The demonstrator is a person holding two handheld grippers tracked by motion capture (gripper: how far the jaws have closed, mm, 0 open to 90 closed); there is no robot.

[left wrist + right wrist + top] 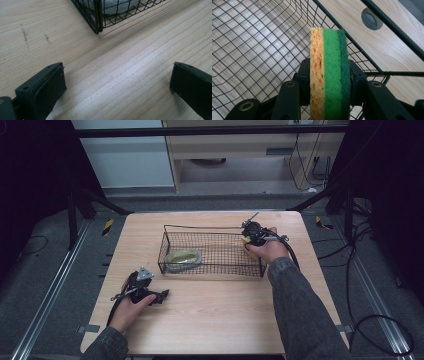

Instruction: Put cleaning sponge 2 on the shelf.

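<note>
Over the right end of the wire basket (165, 251), the right claw (329, 82) is squeezing a sponge (330, 72) on its edge. On the bench (215, 315), the left claw (117, 82) is sitting wide open, holding nothing.

A porous orange-and-green sponge (329, 75) with a rough scouring face is seen. The basket (257, 50) is made of thin black wire. The surface (120, 75) is finished in matt pale wood grain.

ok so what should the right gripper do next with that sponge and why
Probably lower the sponge a little into the wire basket before the jaws open. The right gripper is clamped on it, edge up, over the basket's right end, with bare mesh below; the left gripper rests open on the table.
</note>
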